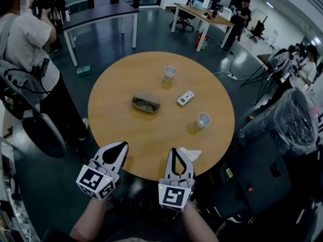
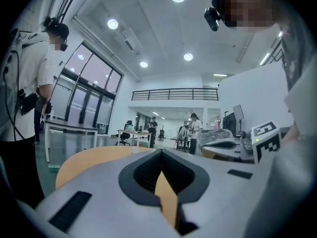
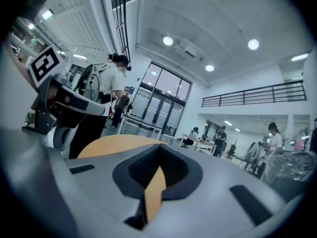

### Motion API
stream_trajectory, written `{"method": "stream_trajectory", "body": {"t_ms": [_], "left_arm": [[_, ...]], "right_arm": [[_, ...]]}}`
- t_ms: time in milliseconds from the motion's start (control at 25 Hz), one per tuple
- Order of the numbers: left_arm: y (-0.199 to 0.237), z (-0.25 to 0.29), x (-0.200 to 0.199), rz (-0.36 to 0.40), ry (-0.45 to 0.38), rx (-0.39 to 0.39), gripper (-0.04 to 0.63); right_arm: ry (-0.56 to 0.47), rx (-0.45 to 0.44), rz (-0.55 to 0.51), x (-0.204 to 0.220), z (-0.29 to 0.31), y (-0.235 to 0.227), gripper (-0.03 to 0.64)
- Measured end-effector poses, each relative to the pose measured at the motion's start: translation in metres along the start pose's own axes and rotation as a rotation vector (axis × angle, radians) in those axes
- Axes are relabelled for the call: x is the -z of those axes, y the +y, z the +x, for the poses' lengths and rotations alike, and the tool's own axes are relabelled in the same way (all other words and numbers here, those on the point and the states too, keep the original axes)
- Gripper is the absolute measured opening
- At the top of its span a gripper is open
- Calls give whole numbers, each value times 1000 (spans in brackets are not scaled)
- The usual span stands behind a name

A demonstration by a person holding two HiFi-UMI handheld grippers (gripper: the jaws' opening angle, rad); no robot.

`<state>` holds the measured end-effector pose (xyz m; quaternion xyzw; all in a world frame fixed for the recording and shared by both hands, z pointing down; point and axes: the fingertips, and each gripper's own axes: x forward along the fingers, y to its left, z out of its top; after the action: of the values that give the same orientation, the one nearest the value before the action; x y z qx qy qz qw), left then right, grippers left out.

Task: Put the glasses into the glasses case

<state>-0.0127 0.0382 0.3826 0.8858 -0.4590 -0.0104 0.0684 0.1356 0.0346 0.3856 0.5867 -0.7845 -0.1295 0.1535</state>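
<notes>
A grey glasses case (image 1: 146, 104) lies open near the middle of the round wooden table (image 1: 126, 135), with dark-framed glasses resting inside it. Both grippers hover at the table's near edge, well short of the case. In the head view my left gripper (image 1: 122, 145) has its jaws together, with nothing in them. My right gripper (image 1: 175, 150) is also shut and empty. In the left gripper view the left gripper (image 2: 161, 155) points level across the tabletop, and the right gripper (image 3: 159, 150) does the same in its own view. Only a thin slit shows between each pair of jaws.
Two paper cups stand on the table, one at the far side (image 1: 170, 73) and one to the right (image 1: 203, 120). A white remote (image 1: 185, 98) lies between them. A crumpled tissue (image 1: 191, 154) sits by my right gripper. A person (image 1: 30, 49) stands at the left, and a bagged bin (image 1: 290, 120) at the right.
</notes>
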Motion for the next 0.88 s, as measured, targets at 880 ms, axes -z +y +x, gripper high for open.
{"method": "stream_trajectory", "body": {"t_ms": [880], "left_arm": [[31,-23,-2,-11,1,49,6]], "right_arm": [[60,26,235,-2,3,13,-14]]}}
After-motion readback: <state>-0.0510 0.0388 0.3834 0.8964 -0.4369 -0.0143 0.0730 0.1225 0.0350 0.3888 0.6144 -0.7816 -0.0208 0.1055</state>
